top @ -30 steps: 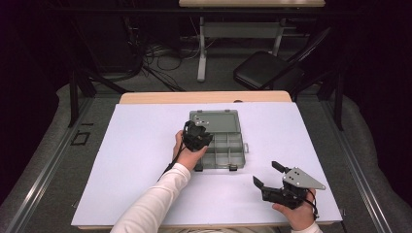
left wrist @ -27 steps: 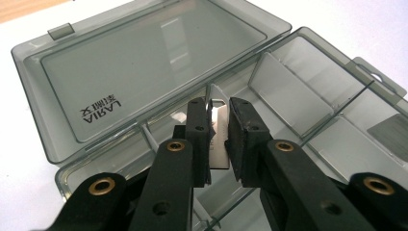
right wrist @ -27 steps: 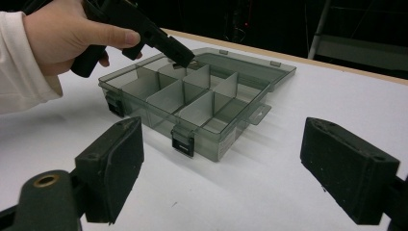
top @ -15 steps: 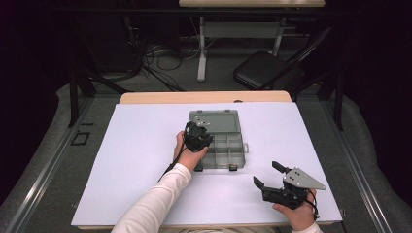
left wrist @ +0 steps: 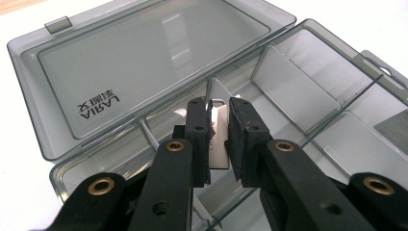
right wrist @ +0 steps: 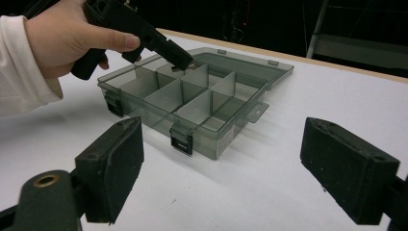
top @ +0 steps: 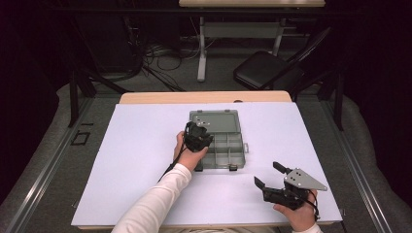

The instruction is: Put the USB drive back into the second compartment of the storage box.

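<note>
Left gripper [left wrist: 219,139] clamps an upright divider plate [left wrist: 217,126] inside the organizer box [top: 221,141]. Right gripper [top: 270,174], jaws wide and empty, sits well apart, nearer the person.

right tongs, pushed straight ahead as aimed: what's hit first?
Probably the open compartment box, at its latched front wall; bare white table lies between. The right tongs stand open. Depth uncertain.
</note>
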A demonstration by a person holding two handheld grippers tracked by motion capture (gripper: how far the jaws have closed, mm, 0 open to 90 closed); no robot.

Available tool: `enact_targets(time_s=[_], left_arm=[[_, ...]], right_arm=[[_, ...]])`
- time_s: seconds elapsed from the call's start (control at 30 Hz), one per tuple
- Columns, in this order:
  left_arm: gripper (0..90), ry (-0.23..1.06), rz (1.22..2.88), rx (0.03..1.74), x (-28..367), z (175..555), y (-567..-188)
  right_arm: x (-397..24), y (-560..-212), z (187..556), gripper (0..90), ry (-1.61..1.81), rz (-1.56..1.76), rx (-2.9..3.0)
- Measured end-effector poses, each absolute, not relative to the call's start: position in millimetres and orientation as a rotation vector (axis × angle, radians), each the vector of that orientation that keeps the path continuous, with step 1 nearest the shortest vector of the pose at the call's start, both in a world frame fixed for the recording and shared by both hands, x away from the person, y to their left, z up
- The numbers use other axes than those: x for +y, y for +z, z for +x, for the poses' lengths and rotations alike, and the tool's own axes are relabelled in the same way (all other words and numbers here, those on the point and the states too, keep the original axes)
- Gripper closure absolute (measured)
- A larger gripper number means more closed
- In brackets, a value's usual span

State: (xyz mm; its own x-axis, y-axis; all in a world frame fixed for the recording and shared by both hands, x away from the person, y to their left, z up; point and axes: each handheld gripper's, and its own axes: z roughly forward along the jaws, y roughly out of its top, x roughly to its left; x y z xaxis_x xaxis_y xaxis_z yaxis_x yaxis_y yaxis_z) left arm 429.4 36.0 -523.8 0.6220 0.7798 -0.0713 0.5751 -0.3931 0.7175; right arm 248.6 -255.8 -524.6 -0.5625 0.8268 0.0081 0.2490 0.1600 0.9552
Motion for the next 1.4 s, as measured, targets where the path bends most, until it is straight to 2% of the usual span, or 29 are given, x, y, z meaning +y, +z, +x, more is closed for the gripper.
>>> enact_targets(time_s=[0.27,0.47,0.57,0.83,1.03,1.4], left_arm=[[78.8,0.345,2.11,1.061,38.7,429.4,-521.2],[73.9,0.359,2.093,1.058,42.1,429.6,-518.2],[71.2,0.322,2.091,1.058,43.8,429.2,-516.5],[51.9,0.354,2.059,1.026,43.1,426.7,-513.9],[43.5,0.36,2.057,1.007,43.6,425.6,-511.7],[41.2,0.385,2.065,0.983,46.8,422.7,-505.2]], right_arm=[[-257.3,-525.9,249.2,15.0,1.421,1.032,1.909],[-257.6,-525.3,248.6,15.0,1.42,1.035,1.91],[-256.7,-526.0,249.8,15.0,1.427,1.036,1.906],[-255.1,-527.3,251.2,15.0,1.422,1.032,1.919],[-255.2,-527.4,251.2,15.0,1.424,1.031,1.916],[-254.9,-527.0,250.4,15.0,1.417,1.028,1.916]])
